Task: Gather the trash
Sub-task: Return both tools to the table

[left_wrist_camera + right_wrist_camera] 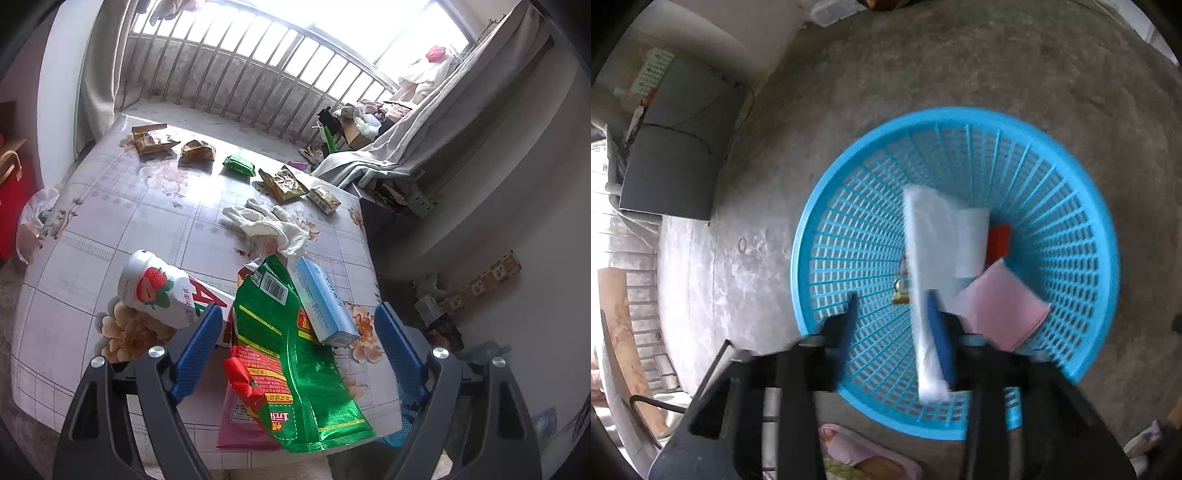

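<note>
box [323,301] on wrapper [291,365], perhaps packets [1003,302] in basket [849,206]

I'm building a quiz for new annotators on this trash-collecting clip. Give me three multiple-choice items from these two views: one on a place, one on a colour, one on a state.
1. Where does the round plastic lattice basket stand?
A. on the grey concrete floor
B. on the floral tablecloth
C. on a chair

2. What colour is the basket?
A. red
B. blue
C. white

3. How is the left gripper?
A. shut on a box
B. shut on a glove
C. open, holding nothing

Answers: 1 A, bare floor surrounds its rim; 2 B, rim and lattice are bright blue; 3 C, its blue fingers stand wide apart over the green foil snack bag.
</note>
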Available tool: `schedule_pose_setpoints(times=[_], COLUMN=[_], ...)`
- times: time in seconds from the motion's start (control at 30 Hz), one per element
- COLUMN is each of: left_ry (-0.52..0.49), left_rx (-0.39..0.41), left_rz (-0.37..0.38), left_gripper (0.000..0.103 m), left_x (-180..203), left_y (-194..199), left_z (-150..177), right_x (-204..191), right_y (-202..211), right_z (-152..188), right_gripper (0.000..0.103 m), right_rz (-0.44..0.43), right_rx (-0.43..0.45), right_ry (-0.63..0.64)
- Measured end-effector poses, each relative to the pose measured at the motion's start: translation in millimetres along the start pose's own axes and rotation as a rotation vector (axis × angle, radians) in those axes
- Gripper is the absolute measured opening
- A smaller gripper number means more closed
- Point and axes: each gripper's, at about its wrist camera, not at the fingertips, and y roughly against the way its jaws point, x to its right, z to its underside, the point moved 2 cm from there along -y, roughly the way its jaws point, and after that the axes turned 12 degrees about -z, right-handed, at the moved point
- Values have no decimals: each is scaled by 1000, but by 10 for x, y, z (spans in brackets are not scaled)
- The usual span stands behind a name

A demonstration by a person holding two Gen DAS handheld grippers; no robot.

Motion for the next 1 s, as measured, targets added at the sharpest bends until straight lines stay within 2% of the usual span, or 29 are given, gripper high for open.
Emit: schedule_pose_setpoints(times=[0.33, 0.57, 0.7, 0.77, 0.87, 1.0], left_ry=[15, 16, 19, 21, 16, -15], left_rx=[-8, -2, 2, -2, 16, 46], left_rz=[10, 42, 48, 44, 43, 2], left_gripper=[82, 82, 83, 83, 83, 84], left_x=[-72, -169, -254, -305, -376, -473], left_y=[-45, -44, -46, -46, -5, 21], left_z=[13, 18, -10, -43, -115, -205], right_x=[-34, -94, -377, -551, -910, -1504], right_y=[162, 679, 1059, 1204, 1413, 1578], right_z=[38, 245, 488, 571, 791, 1076], right_gripper=[50, 54, 63, 65, 67, 67], right_rz=[-36, -112, -167, -182, -210, -302], right_rx=[4, 40, 48, 54, 62, 40], right_ry=[12, 20, 73, 109, 183, 278])
